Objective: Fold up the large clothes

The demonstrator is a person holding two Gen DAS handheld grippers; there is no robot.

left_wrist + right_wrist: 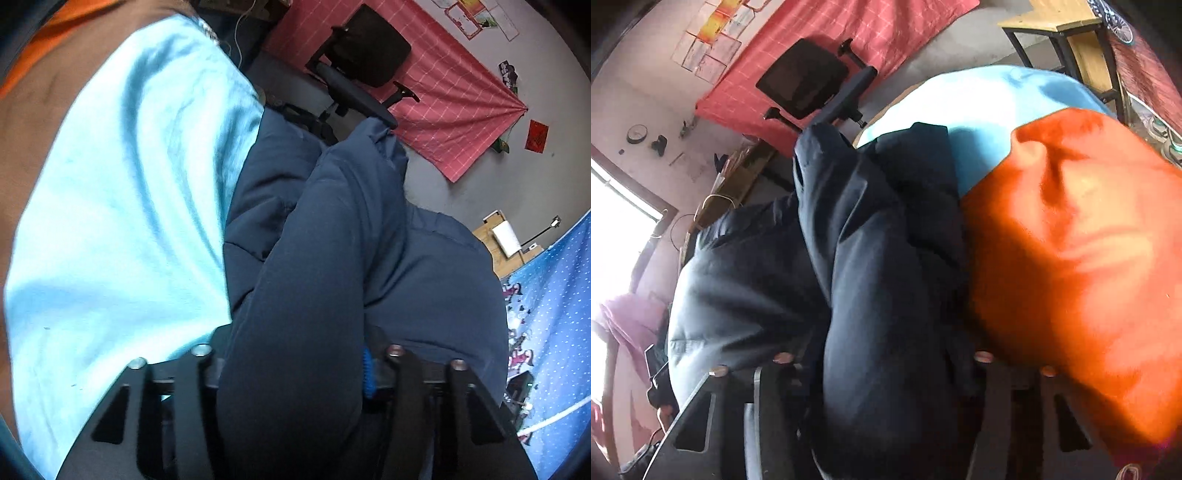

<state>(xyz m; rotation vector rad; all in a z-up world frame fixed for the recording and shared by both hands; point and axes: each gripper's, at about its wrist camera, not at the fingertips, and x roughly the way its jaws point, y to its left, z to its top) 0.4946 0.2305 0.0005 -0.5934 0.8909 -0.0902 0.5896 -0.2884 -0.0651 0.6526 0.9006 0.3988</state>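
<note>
A dark navy puffy jacket (332,236) fills the middle of the left wrist view. A thick fold of it runs down between the fingers of my left gripper (295,369), which is shut on it. The same jacket (879,258) fills the right wrist view, bunched between the fingers of my right gripper (886,369), also shut on it. The jacket lies over a light blue cloth (122,206), seen behind it in the right view (997,110). The fingertips of both grippers are hidden by fabric.
An orange cloth (1078,258) lies right of the jacket. A black office chair (365,59) stands behind before a pink hanging sheet (443,92). A blue dotted fabric (554,314) is at the right. A wooden table (1067,26) stands far right.
</note>
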